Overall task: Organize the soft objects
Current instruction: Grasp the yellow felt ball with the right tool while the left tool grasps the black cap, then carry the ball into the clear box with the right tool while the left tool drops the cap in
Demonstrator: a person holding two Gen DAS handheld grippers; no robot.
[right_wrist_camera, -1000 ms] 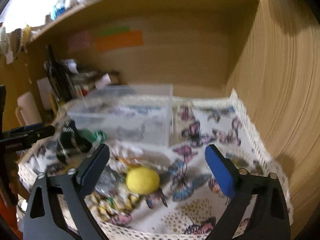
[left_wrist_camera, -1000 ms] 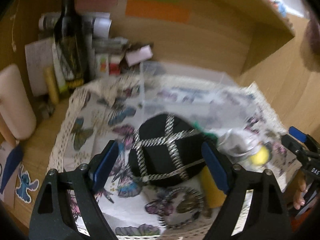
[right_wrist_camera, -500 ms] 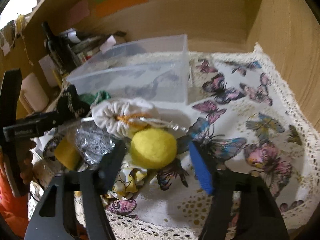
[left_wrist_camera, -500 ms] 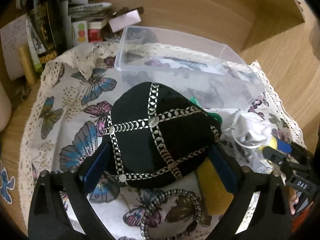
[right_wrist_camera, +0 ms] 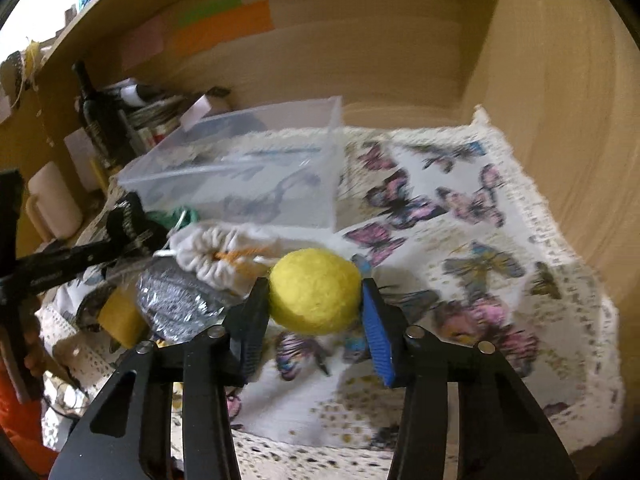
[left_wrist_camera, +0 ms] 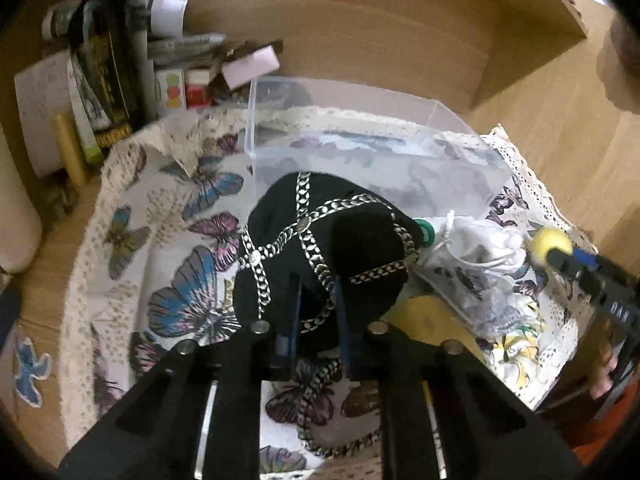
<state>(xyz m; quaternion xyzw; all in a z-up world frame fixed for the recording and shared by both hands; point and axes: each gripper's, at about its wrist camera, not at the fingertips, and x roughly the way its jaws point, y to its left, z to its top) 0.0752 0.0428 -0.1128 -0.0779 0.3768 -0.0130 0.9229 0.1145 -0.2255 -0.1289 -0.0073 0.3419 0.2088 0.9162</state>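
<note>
A: State the left gripper [left_wrist_camera: 316, 320] condition.

B: Clenched. Both fingers pinch a fold of the black chain-trimmed pouch [left_wrist_camera: 320, 248], with the fabric bunched between the blue pads. The pouch sits over the butterfly cloth [left_wrist_camera: 188, 288], just near of the clear plastic box [left_wrist_camera: 360, 152].

A: State the right gripper [right_wrist_camera: 316, 312] condition.

B: Clenched on the yellow felt ball [right_wrist_camera: 315, 291]. The ball is seated between the two pads, touching both. From the left wrist view the same ball appears at the far right, at the tip of the other tool.

A: List the remaining soft items.

B: A white gathered drawstring bag [right_wrist_camera: 218, 250] lies just left of the ball. A grey glittery piece [right_wrist_camera: 176, 304] lies near-left of the bag, and a yellow block [right_wrist_camera: 120, 318] sits beside that. A green item [right_wrist_camera: 182, 216] shows between the pouch and the box; its type cannot be told.

A: State the box location.

B: On the cloth, at the far side, inside the wooden alcove. A dark bottle [left_wrist_camera: 104, 60] stands upright at the far left among papers and small cartons.
</note>
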